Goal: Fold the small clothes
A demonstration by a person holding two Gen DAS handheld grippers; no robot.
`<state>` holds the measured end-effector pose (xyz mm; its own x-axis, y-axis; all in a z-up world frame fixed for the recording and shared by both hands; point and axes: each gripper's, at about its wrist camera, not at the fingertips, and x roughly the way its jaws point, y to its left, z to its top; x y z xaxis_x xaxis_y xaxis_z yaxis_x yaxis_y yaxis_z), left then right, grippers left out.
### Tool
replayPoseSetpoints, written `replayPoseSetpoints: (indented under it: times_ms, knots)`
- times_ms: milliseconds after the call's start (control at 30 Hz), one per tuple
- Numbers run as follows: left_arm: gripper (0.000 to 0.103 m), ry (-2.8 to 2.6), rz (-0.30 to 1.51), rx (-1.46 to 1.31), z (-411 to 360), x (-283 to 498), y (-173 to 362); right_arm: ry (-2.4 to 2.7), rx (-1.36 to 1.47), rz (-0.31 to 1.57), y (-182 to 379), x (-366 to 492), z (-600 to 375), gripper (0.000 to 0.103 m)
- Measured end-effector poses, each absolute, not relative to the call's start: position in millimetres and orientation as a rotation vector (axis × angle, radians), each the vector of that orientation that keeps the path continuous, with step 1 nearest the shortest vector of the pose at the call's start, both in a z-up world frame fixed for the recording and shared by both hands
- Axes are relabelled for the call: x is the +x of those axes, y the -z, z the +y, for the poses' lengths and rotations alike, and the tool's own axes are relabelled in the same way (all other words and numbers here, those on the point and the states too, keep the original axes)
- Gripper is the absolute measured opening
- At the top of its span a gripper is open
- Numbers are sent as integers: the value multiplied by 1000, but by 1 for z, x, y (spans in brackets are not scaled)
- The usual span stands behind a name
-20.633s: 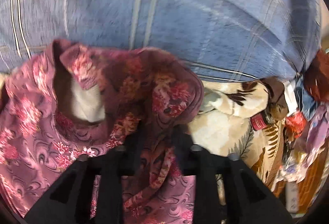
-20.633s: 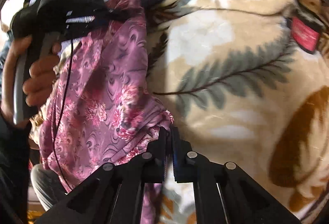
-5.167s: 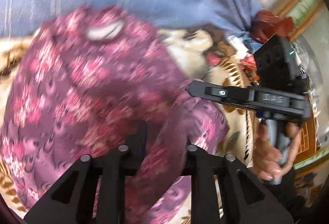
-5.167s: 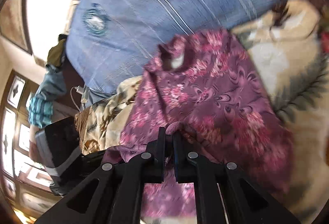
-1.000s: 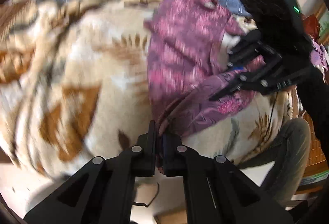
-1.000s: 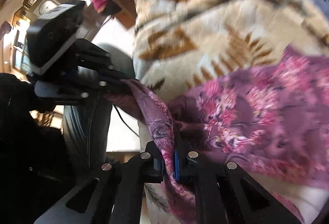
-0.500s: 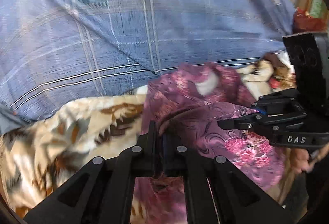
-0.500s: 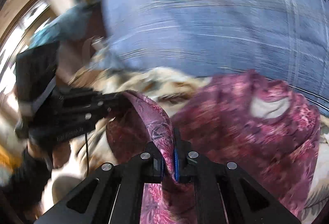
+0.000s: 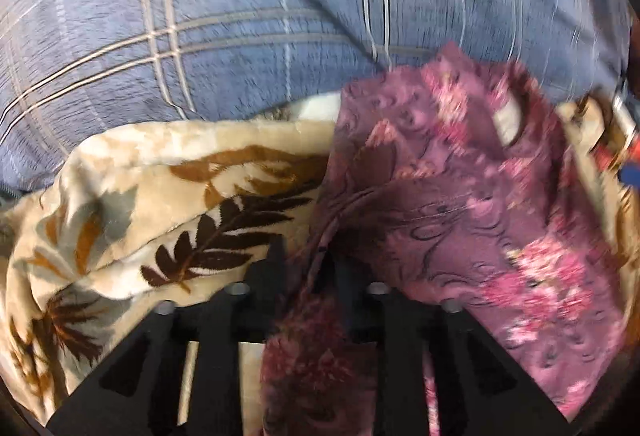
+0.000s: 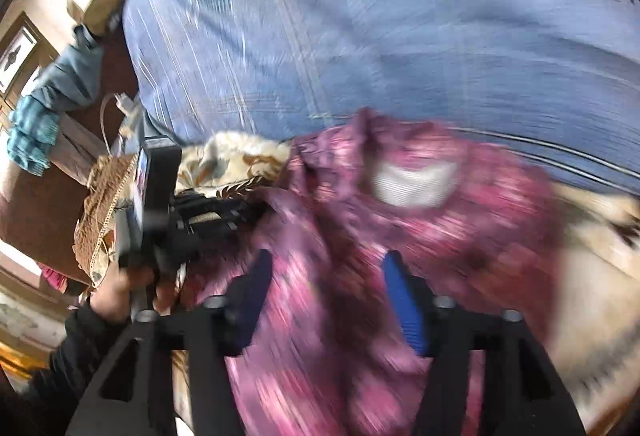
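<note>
Purple floral garment (image 9: 460,212) lies across the leaf-print blanket (image 9: 132,204) at the centre right of the left wrist frame, partly doubled over but rumpled. Left hand-held gripper (image 9: 308,260) pinches its hem, while the right hand-held gripper (image 10: 326,276) stands spread above it, gripping nothing. Folding looks about midway; smoothing and further folds remain.

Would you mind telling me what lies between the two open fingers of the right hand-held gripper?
In the right wrist view, the purple floral garment fills the gap of the right hand-held gripper; its jaws stand wide apart around the cloth, not clamped on it.
</note>
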<state>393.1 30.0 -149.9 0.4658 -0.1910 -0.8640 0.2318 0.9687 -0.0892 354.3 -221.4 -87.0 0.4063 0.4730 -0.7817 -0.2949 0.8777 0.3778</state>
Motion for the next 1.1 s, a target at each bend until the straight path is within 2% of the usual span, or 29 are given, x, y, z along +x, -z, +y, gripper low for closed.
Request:
replayPoseSetpoints:
  times_ms: [100, 167, 300, 400, 500, 667, 733, 767, 800, 900, 1100]
  knots:
    - [40, 259, 1015, 6, 35, 377, 133, -441, 234, 1035, 100, 329, -261, 63]
    - [41, 249, 974, 7, 32, 357, 113, -440, 252, 1092, 117, 328, -271, 62]
    - [57, 270, 925, -73, 19, 320, 87, -540, 117, 1142, 133, 328, -257, 60]
    - [57, 382, 967, -178, -2, 301, 92, -608, 4, 1137, 144, 311, -262, 62]
    - [57, 462, 1021, -119, -34, 298, 101, -694, -16, 1132, 149, 297, -258, 62]
    - [57, 466, 1058, -116, -51, 295, 118, -783, 149, 1139, 151, 312, -236, 62]
    - [57, 467, 1078, -139, -46, 296, 122, -745, 198, 1171, 157, 321, -232, 42]
    - [57, 472, 1090, -166, -43, 297, 124, -684, 202, 1186, 157, 326, -232, 11]
    - [57, 474, 1098, -189, -40, 299, 125, -672, 225, 1193, 157, 328, -234, 6]
    - [57, 470, 1099, -202, -30, 299, 127, -656, 355, 1167, 144, 333, -257, 6]
    - [57, 445, 1108, -184, -33, 301, 135, -439, 770, 944, 133, 349, -346, 6]
